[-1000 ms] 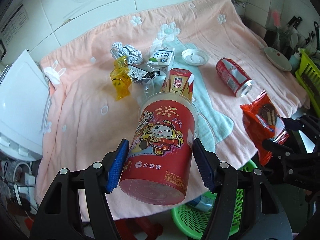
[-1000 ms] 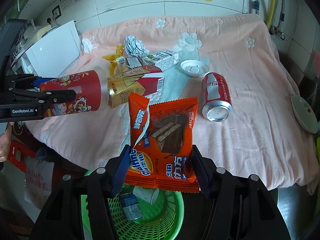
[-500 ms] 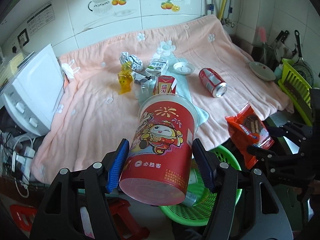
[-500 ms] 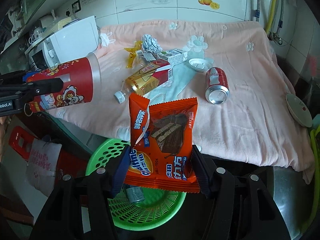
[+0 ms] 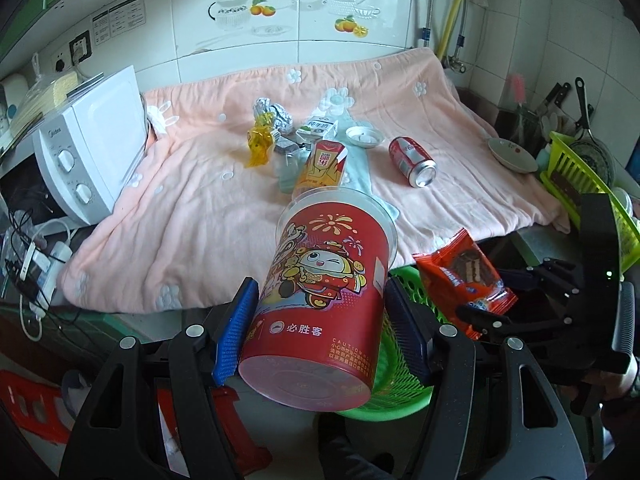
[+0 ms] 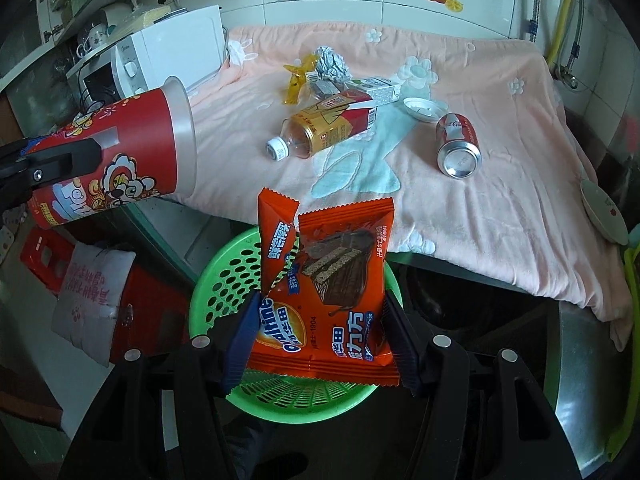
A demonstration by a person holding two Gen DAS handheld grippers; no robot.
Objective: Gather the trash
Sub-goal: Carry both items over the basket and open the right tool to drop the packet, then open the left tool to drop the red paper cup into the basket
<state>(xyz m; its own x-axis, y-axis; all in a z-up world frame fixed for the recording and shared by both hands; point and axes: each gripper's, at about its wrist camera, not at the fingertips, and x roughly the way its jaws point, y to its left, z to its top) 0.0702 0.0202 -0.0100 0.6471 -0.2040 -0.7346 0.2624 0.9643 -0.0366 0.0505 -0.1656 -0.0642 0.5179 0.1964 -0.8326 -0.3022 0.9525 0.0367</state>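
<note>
- Red and printed with a cartoon figure, the paper bucket (image 5: 320,304) sits clamped between the left gripper's (image 5: 320,324) blue pads in the left wrist view, tilted over the green basket (image 5: 396,380) below the counter edge; a soda can (image 5: 412,156) lies on the pink cloth (image 5: 192,208).
- Orange, the snack wrapper (image 6: 324,292) is pinched in the right gripper (image 6: 320,336) in the right wrist view, directly above the basket (image 6: 228,276); a bottle (image 6: 320,132) lies on the cloth (image 6: 500,184).

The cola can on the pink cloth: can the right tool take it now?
Probably not yet: the right tool is shut on the orange snack wrapper above the green basket; the cola can lies unobstructed.
</note>
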